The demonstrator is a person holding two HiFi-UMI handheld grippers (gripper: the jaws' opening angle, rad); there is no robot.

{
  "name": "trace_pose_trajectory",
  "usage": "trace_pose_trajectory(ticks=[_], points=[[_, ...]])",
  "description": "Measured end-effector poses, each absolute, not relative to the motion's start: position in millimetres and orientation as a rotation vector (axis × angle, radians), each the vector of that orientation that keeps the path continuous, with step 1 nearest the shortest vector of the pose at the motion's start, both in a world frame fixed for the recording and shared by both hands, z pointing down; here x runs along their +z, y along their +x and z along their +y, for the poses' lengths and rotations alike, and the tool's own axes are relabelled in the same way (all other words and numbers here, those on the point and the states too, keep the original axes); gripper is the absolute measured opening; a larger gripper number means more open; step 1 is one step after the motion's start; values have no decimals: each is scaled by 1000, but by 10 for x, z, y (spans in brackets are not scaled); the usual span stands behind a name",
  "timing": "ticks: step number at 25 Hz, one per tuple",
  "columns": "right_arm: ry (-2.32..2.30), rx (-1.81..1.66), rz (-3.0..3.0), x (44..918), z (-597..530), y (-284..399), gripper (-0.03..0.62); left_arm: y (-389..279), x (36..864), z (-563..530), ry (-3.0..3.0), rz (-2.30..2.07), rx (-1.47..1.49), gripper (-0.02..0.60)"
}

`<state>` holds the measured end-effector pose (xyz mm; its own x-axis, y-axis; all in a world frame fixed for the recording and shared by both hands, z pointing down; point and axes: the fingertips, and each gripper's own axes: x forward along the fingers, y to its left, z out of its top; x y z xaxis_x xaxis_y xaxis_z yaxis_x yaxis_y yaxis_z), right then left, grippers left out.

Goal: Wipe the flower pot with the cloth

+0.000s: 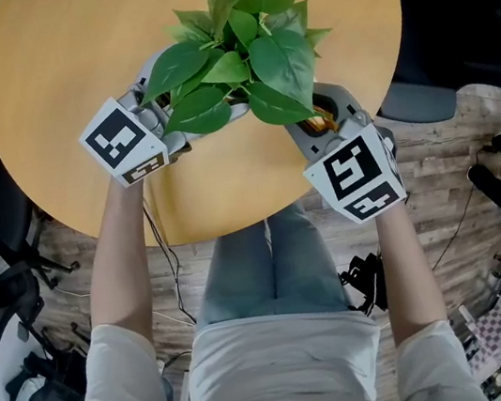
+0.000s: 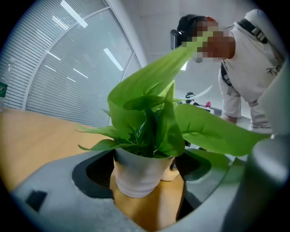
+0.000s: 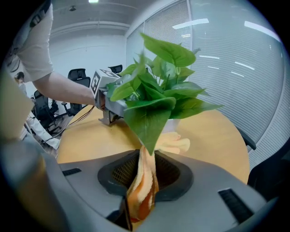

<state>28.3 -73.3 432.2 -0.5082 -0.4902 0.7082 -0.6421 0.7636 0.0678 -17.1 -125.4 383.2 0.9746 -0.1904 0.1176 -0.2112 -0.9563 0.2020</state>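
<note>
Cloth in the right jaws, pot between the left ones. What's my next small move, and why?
Likely slide the right gripper forward and sweep the cloth across the flower pot. Its jaws clamp the cloth, whose free end only lies by the pot's foot; the left gripper seems to steady it.

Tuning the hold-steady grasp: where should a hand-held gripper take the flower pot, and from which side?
Grip the flower pot across its white wall just under the rim, coming in level from the side away from the cloth. The leaves overhang the top, so coming down from above looks blocked; the wall narrows toward the base, so a lower grip would probably slip.
</note>
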Motion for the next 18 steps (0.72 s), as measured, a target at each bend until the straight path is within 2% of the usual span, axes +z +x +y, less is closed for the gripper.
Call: trace_pose_trajectory(ticks=[8,18], points=[[984,272,-2162,4241,-1074,632,92,-174,3827,-1251,2903,-325,132,431],[881,102,-2121,4178,-1231,432,92,-165,3825,-1249,2895,-362,132,431]])
